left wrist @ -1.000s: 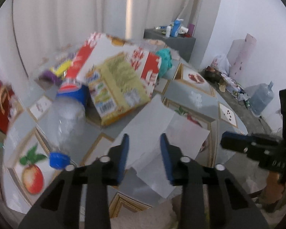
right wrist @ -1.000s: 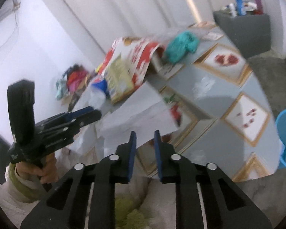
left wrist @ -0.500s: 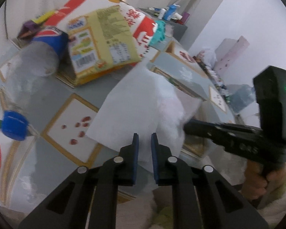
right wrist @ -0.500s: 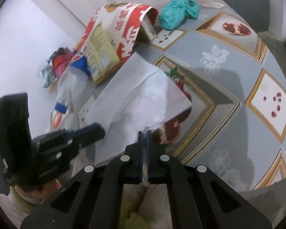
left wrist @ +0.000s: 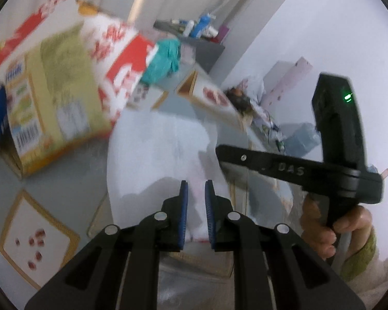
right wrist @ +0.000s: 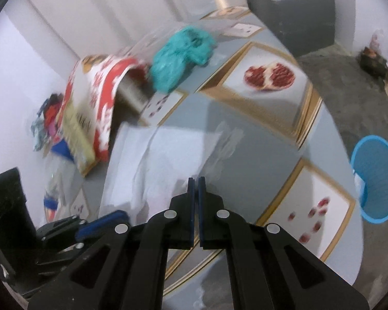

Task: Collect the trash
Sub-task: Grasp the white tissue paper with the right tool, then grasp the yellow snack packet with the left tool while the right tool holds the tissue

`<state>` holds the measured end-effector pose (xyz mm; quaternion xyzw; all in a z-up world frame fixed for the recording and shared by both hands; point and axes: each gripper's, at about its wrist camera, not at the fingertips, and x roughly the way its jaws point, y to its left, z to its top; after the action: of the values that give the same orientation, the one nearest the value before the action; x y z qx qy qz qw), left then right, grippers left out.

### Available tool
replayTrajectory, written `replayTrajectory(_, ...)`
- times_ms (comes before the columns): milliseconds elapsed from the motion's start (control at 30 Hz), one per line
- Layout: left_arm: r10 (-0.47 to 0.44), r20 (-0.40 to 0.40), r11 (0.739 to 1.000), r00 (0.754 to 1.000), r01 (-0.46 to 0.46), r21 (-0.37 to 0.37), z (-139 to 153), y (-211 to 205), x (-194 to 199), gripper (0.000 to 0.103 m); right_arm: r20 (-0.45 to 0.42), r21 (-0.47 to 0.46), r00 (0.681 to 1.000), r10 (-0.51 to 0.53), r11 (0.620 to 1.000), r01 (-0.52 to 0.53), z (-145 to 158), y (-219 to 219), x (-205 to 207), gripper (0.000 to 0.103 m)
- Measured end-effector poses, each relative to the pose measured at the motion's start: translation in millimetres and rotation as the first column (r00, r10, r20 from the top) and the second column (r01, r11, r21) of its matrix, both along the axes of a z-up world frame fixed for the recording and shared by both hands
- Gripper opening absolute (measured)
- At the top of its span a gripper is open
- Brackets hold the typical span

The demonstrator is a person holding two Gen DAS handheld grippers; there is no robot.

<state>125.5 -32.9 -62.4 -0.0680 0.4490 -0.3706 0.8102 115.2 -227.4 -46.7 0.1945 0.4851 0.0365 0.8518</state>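
2 hand-held grippers (left wrist: 196, 201) (right wrist: 196, 193), white tissue (left wrist: 163, 149) pinched between each.

Raised letters "DAS" on the black right gripper (left wrist: 221, 155) arm.

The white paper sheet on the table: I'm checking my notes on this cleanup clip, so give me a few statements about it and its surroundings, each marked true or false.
1. The left gripper has a fold of the white paper sheet between its fingers. True.
2. The right gripper stands wide open. False: it is shut at the sheet's edge.
3. A blue basket stands on the floor beside the table. True.
4. The teal bag lies on the sheet. False: it lies farther back, by the red and white box.
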Motion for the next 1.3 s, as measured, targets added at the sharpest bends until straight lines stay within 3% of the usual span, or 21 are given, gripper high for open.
replayTrajectory(100, 0.036, 0.056, 0.999, 0.998, -0.035, -0.027, 15.9, 9.8, -3.4, 0.025, 0.02, 0.009, 1.0, -0.01, 1.0, 0.01, 3.8, -7.7, 1.5, 0.001)
replayTrajectory(200, 0.096, 0.125, 0.995, 0.988, -0.093, -0.03, 34.2, 27.1, -3.5, 0.029, 0.036, 0.019, 0.999, -0.011, 1.0, 0.01, 9.1, -12.7, -4.7, 0.005)
replayTrajectory(333, 0.212, 0.238, 0.976, 0.948, -0.219, 0.003, 56.5, 51.0, -1.2, 0.037, 0.07, 0.017, 0.998, -0.003, 1.0, 0.002, 15.8, 4.1, -4.7, 0.005)
replayTrajectory(467, 0.279, 0.313, 0.952, 0.908, -0.304, 0.032, 71.9, 61.4, 14.7, 0.052, 0.081, -0.004, 0.997, 0.01, 1.0, -0.01, 19.3, 12.4, -5.9, 0.01)
replayTrajectory(567, 0.316, 0.32, 0.936, 0.893, -0.349, 0.05, 76.7, 71.2, 34.0, 0.06, 0.091, -0.003, 0.996, 0.001, 1.0, -0.001, 24.0, 10.2, -8.2, 0.016)
replayTrajectory(667, 0.336, 0.291, 0.924, 0.896, -0.374, 0.085, 70.2, 71.1, 53.1, 0.062, 0.093, -0.01, 0.996, 0.0, 1.0, 0.001, 26.9, 11.2, -9.8, 0.026)
replayTrajectory(800, 0.361, 0.281, 0.91, 0.889, -0.402, 0.104, 67.4, 68.2, 59.3, 0.073, 0.068, -0.02, 0.997, 0.02, 1.0, -0.019, 21.5, 18.4, -11.1, 0.037)
replayTrajectory(900, 0.377, 0.286, 0.896, 0.881, -0.425, 0.127, 62.9, 62.7, 61.4, 0.074, 0.049, -0.045, 0.999, 0.022, 0.999, -0.02, 13.1, 27.1, -9.6, 0.049)
replayTrajectory(1100, 0.402, 0.27, 0.876, 0.875, -0.454, 0.164, 51.4, 58.8, 69.9, 0.074, 0.04, -0.146, 0.999, 0.036, 0.989, -0.029, 0.3, 48.9, -4.9, 0.049)
replayTrajectory(1167, 0.413, 0.273, 0.867, 0.869, -0.467, 0.175, 49.5, 59.3, 72.3, 0.074, 0.049, -0.202, 0.998, 0.041, 0.979, -0.03, -1.8, 55.9, -5.5, 0.044)
replayTrajectory(1300, 0.422, 0.262, 0.86, 0.868, -0.475, 0.185, 46.2, 60.2, 74.5, 0.067, 0.049, -0.297, 0.997, 0.055, 0.954, -0.038, -2.8, 61.6, -7.5, 0.023)
